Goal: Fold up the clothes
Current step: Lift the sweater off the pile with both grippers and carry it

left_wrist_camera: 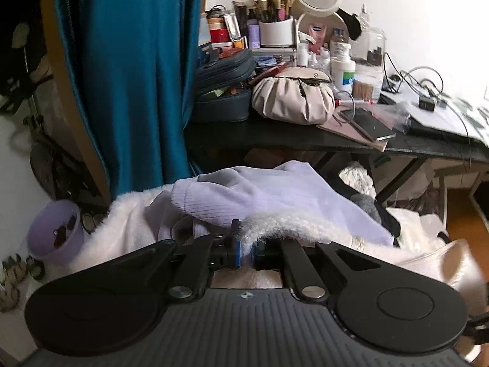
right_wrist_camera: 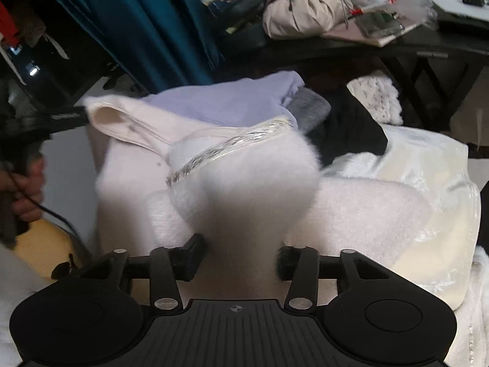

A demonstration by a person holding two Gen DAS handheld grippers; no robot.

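Note:
A fluffy white garment (right_wrist_camera: 244, 177) with a shiny sequin trim lies over a pile of clothes. My right gripper (right_wrist_camera: 241, 257) is shut on a bunched fold of it, and the cloth fills the gap between the two fingers. My left gripper (left_wrist_camera: 244, 249) is shut on a fuzzy edge of the same white garment (left_wrist_camera: 275, 223). In the right wrist view the left gripper (right_wrist_camera: 81, 116) holds a lifted corner at the far left, with a person's hand (right_wrist_camera: 27, 189) on its handle. A lavender ribbed garment (left_wrist_camera: 244, 192) lies on the pile behind.
A black desk (left_wrist_camera: 275, 140) crowded with cosmetics and a beige pouch (left_wrist_camera: 293, 98) stands behind the pile. A teal curtain (left_wrist_camera: 131, 76) hangs to the left, with a lavender bin (left_wrist_camera: 55, 232) on the floor below. Dark clothes (right_wrist_camera: 351, 128) and a plastic-wrapped cream bundle (right_wrist_camera: 428, 183) lie to the right.

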